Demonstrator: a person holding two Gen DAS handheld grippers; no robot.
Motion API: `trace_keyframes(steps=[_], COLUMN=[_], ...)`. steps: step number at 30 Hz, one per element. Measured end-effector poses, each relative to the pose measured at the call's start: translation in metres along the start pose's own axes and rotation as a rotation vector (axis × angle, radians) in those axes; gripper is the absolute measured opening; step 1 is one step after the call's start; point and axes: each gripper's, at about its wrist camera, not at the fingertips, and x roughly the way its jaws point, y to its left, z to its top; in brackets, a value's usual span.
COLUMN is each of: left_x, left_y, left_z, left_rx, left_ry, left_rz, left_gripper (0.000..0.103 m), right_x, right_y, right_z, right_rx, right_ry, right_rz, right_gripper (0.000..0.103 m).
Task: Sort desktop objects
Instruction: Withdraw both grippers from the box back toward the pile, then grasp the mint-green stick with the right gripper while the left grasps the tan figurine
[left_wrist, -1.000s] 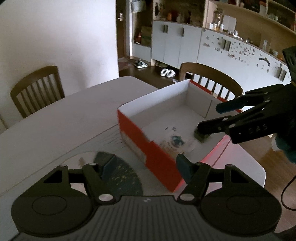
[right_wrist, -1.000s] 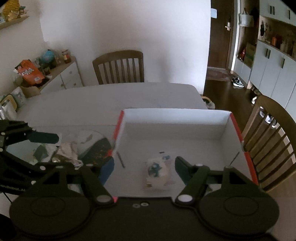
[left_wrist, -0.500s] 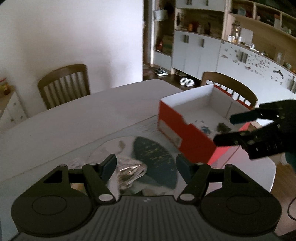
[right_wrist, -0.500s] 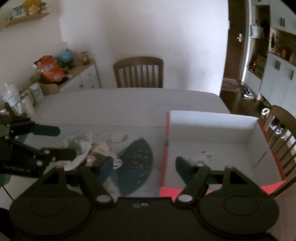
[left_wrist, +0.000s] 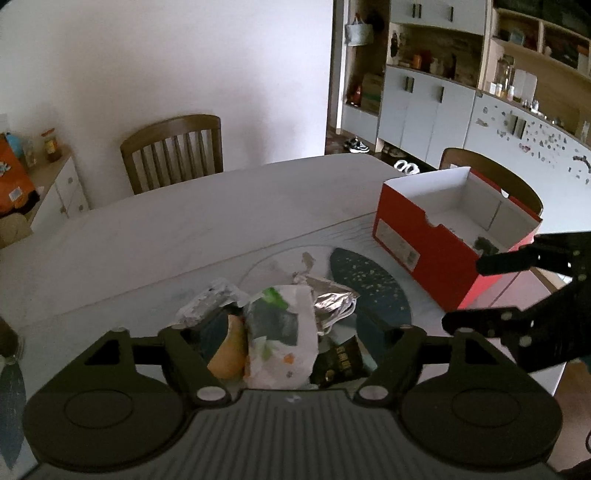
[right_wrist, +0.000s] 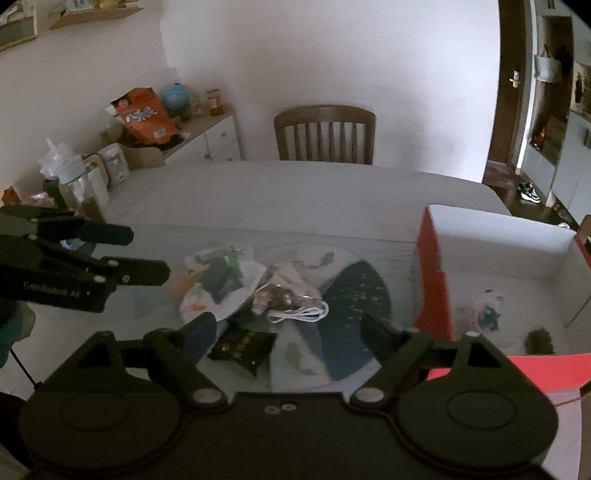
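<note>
Now both hand-held grippers opening, left hand-held gripper (left_wrist: 291, 326), right hand-held gripper (right_wrist: 290, 328), over wrapper pile (left_wrist: 280, 332).

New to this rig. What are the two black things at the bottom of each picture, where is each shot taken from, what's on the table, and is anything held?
No robot here: a person holds a two-finger tool in each hand, with a fisheye camera on each looking along its fingers. The black shapes at the bottom are that tool's own jaws.

One picture is from the left gripper; the right gripper shows at its right edge. The other is from the right gripper; there the left one reaches in from the left.

On the white table lies a pile of desk clutter: a white printed packet, a foil wrapper, a white cable and a black sachet. Beside it stands a red box with a few items already inside.

Nothing is held. Both sets of jaws are opening, empty, above the pile.
</note>
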Motion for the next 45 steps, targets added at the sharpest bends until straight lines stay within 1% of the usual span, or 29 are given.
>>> trace_keyframes(steps=[2, 3, 6, 7, 9, 12, 16, 20, 25, 30, 37, 45], left_x=[0.0, 0.001, 0.002, 0.002, 0.003, 0.006, 0.013, 0.024, 0.038, 0.055, 0.077, 0.099], left_y=[0.008, 0.011, 0.019, 0.021, 0.025, 0.031, 0.039, 0.047, 0.056, 0.065, 0.079, 0.089], left_z=[-0.004, -0.005, -0.008, -0.009, -0.011, -0.014, -0.019, -0.023, -0.027, -0.031, -0.034, -0.037], left_rx=[-0.015, -0.022, -0.048, -0.052, -0.056, -0.061, -0.074, -0.062, -0.064, -0.046, -0.039, -0.041], left_ry=[-0.006, -0.008, -0.013, -0.014, -0.021, -0.027, -0.009, 0.01, 0.024, 0.034, 0.048, 0.07], left_rz=[0.001, -0.001, -0.008, -0.004, -0.001, 0.003, 0.016, 0.044, 0.054, 0.063, 0.072, 0.071], left_gripper=[0.082, 0.086, 0.09, 0.097, 0.103, 0.103, 0.103, 0.103, 0.103, 0.103, 0.103, 0.102], right_x=[0.003, 0.005, 0.01, 0.012, 0.015, 0.023, 0.033, 0.043, 0.056, 0.068, 0.084, 0.094], right_y=[0.008, 0.011, 0.02, 0.023, 0.028, 0.034, 0.041, 0.046, 0.051, 0.057, 0.05, 0.041], right_z=[-0.004, -0.005, -0.008, -0.009, -0.011, -0.013, -0.019, -0.022, -0.024, -0.029, -0.041, -0.052], right_rx=[-0.009, -0.012, -0.02, -0.022, -0.025, -0.022, -0.029, -0.028, -0.022, -0.02, 0.0, 0.027], right_ry=[-0.005, -0.006, -0.014, -0.015, -0.016, 0.0, 0.011, 0.024, 0.032, 0.038, 0.076, 0.108], right_rz=[-0.005, -0.005, -0.009, -0.011, -0.018, -0.027, -0.038, -0.042, -0.047, -0.065, -0.107, -0.125], right_gripper=[0.087, 0.087, 0.088, 0.09, 0.093, 0.093, 0.093, 0.093, 0.093, 0.093, 0.091, 0.088])
